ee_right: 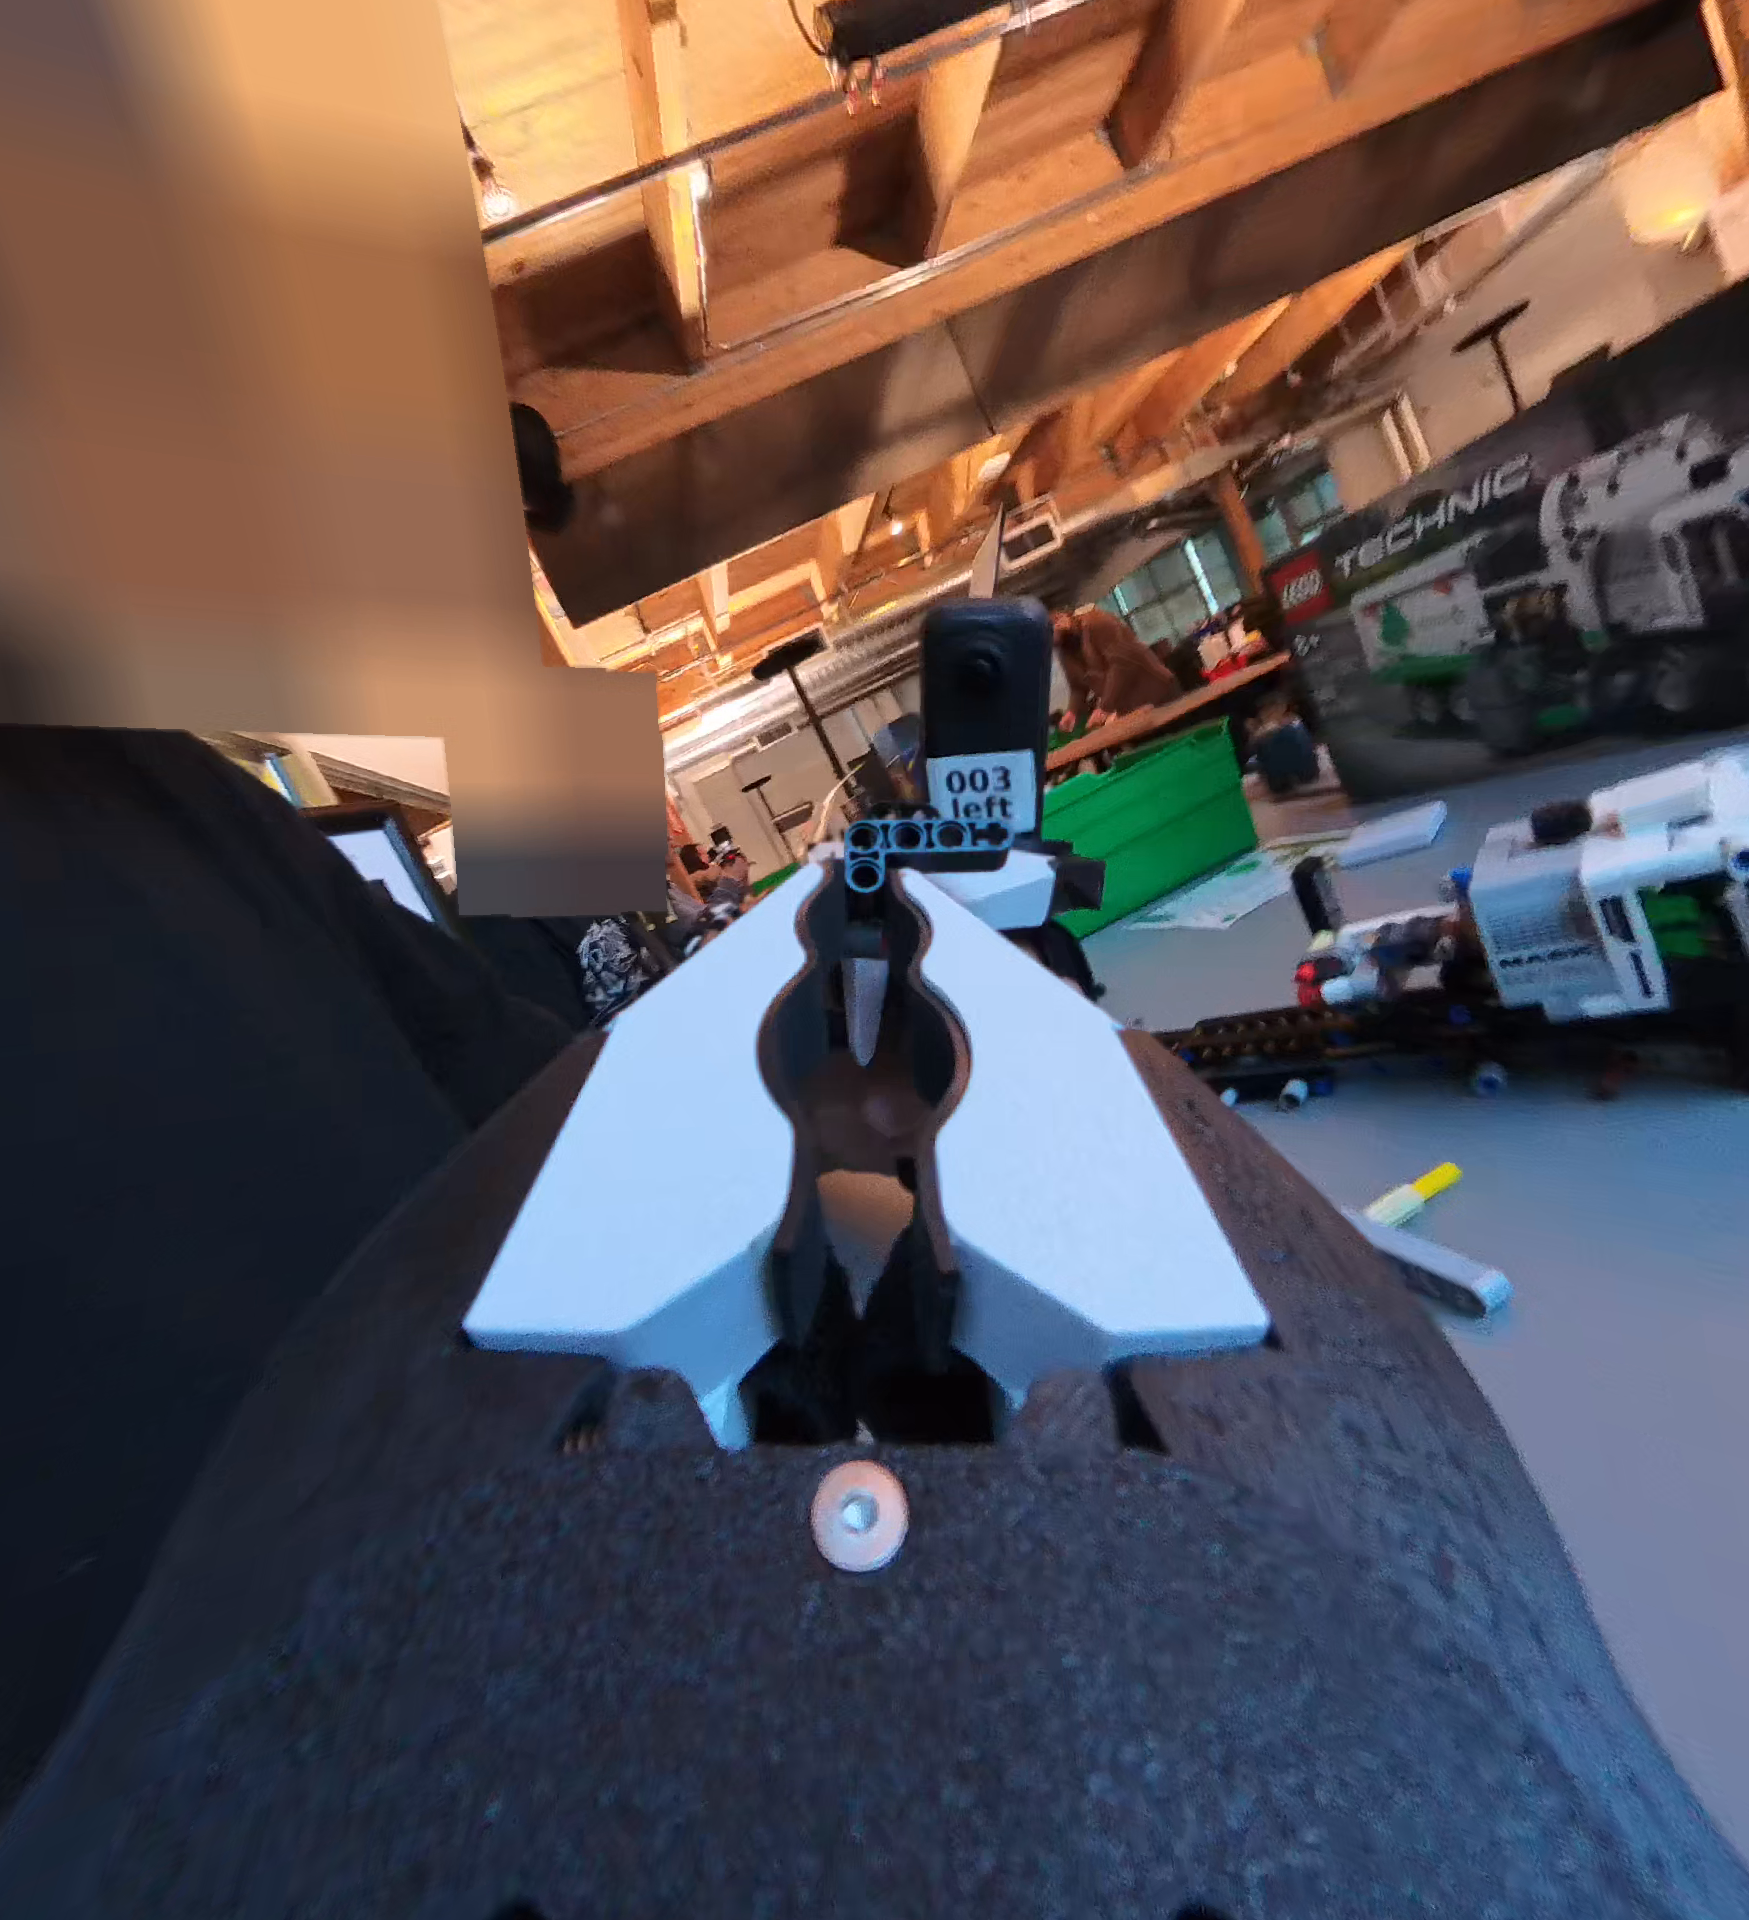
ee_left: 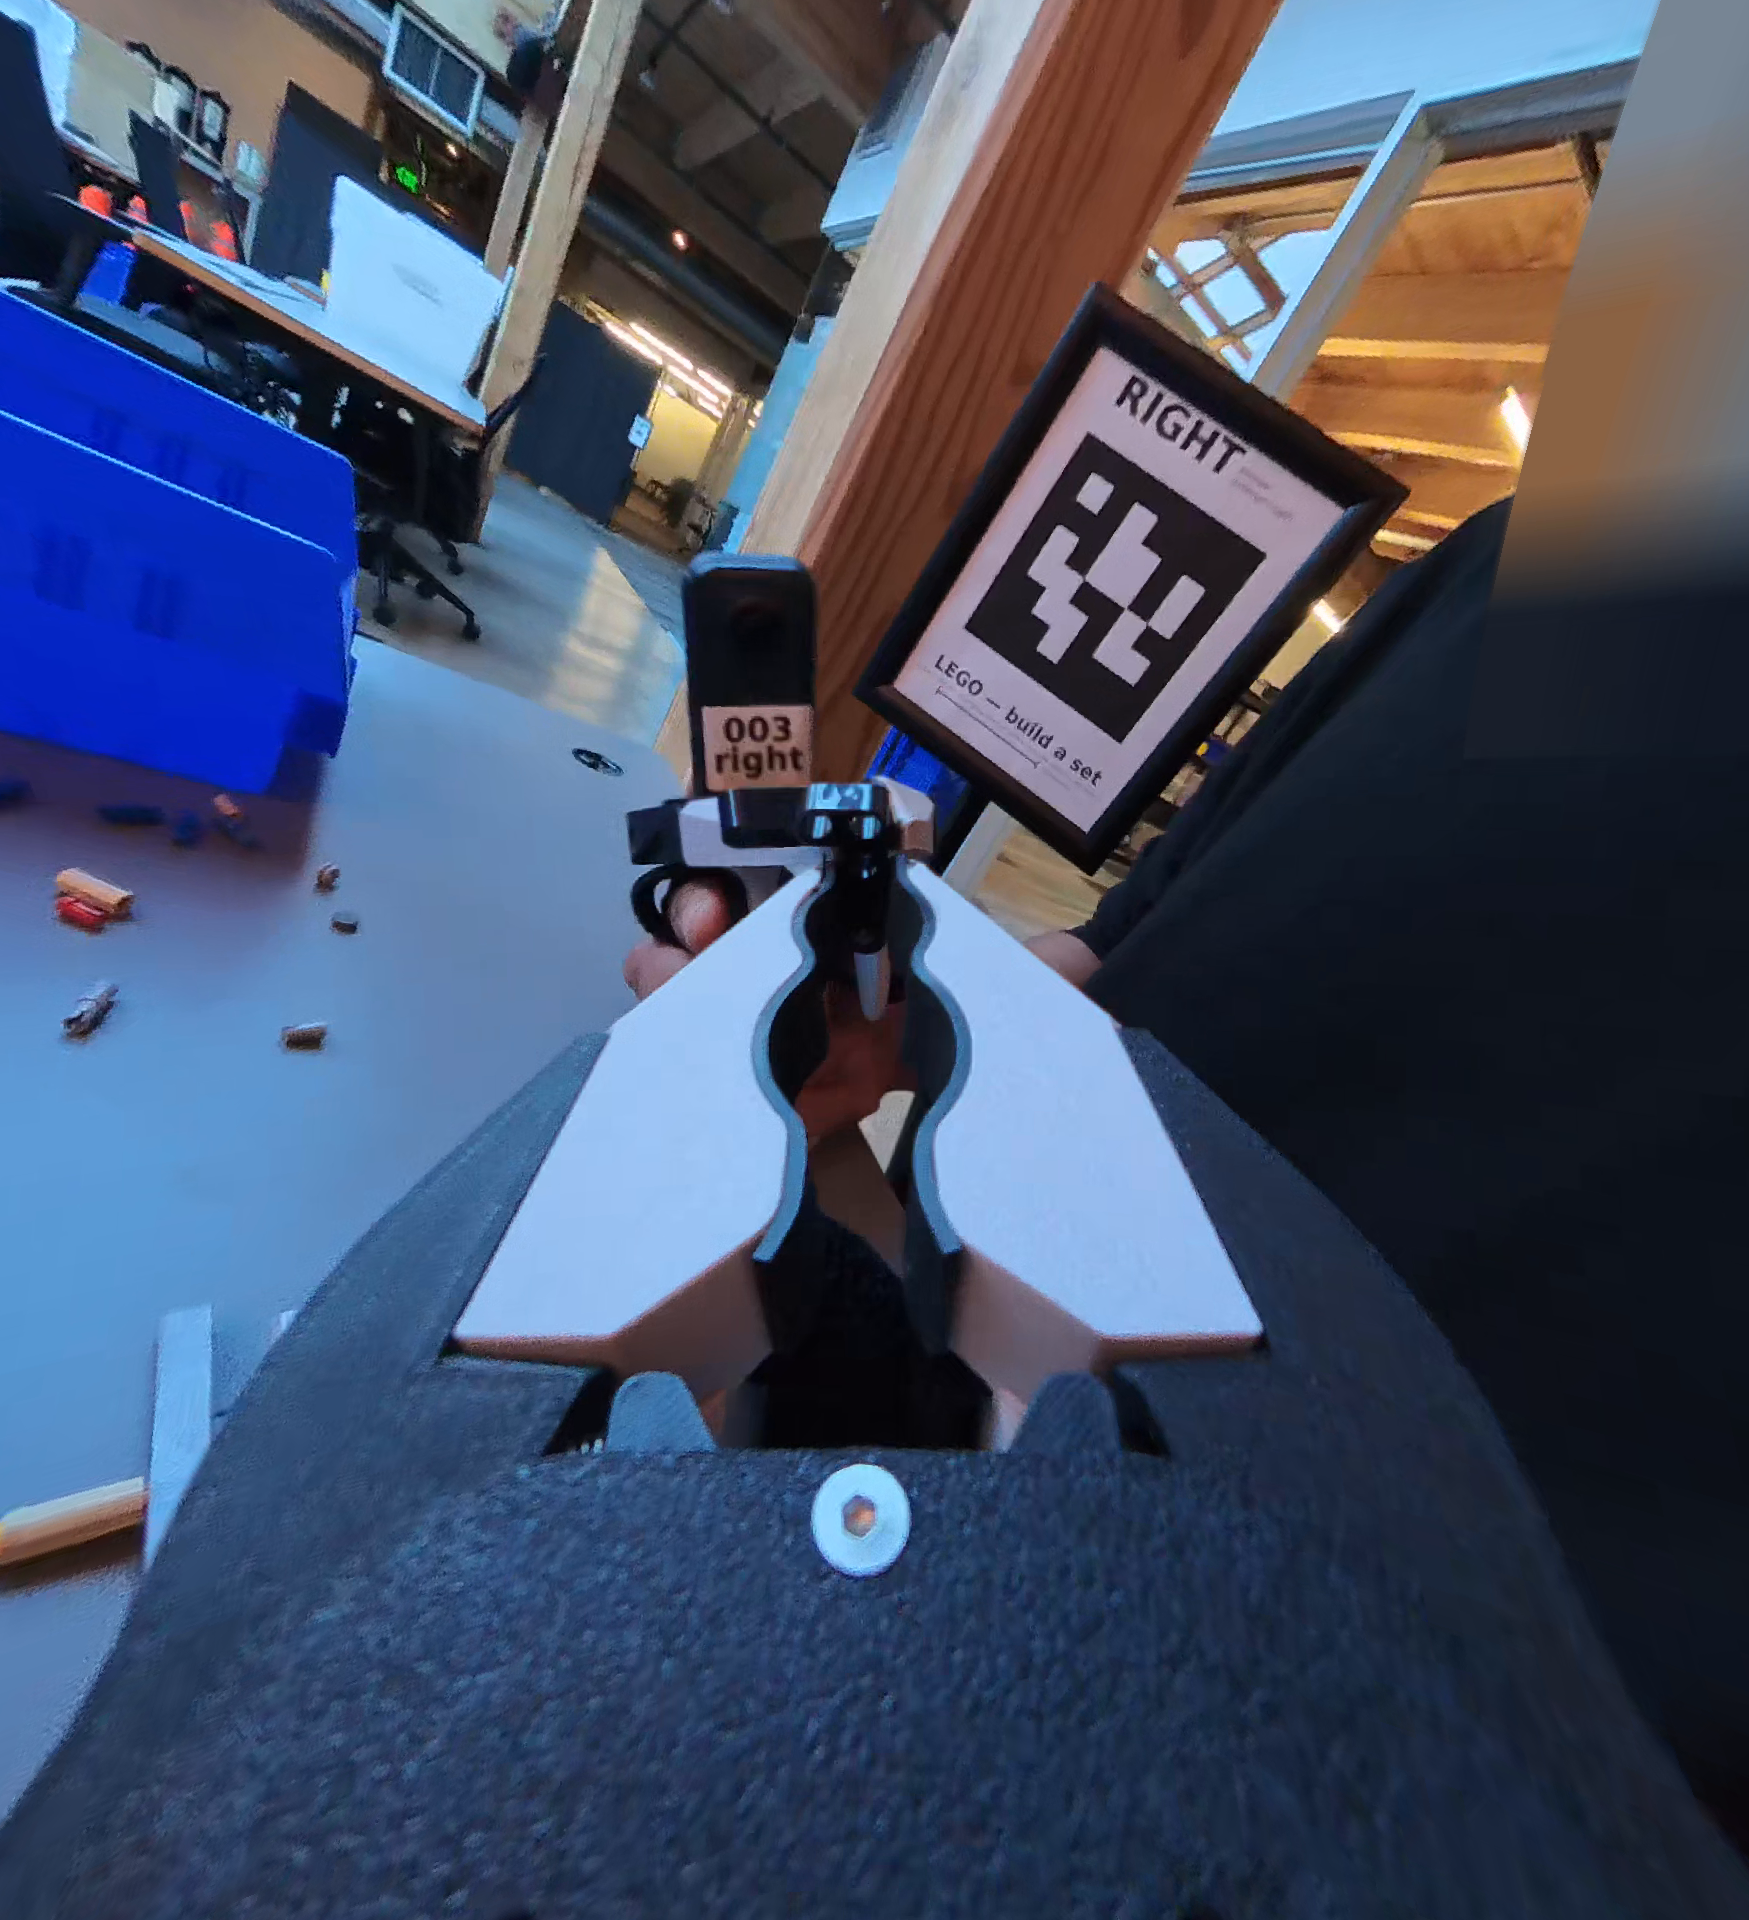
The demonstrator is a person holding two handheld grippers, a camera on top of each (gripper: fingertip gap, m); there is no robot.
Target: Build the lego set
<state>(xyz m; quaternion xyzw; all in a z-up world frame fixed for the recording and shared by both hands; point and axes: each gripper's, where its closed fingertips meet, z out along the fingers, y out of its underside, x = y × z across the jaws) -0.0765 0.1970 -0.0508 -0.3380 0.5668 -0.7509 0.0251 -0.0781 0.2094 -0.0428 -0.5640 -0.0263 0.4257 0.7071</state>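
Observation:
My left gripper [ee_left: 854, 883] and right gripper [ee_right: 865, 894] face each other tip to tip above the grey table [ee_left: 226, 1195]. A black L-shaped Technic beam [ee_right: 911, 836] sits at the meeting point, its short leg down between the right fingertips. In the left wrist view the same black piece [ee_left: 844, 821] shows just above the left fingertips, with a dark part running down between them. Both pairs of jaws stand closed on it. The partly built white truck [ee_right: 1628, 935] stands on the table to the right.
Blue bins [ee_left: 122, 520] and loose small pieces [ee_left: 91, 894] lie at the left. A framed sign [ee_left: 1130, 582] stands behind the right gripper. A pencil [ee_left: 28, 1527], a yellow marker [ee_right: 1410, 1195], a green bin [ee_right: 1150, 821] and the set's box [ee_right: 1576, 613] are also around. My left and right fingertips are right by each other. The partly built white truck [ee_right: 1628, 935] is about 20 centimetres from both grippers' fingertips.

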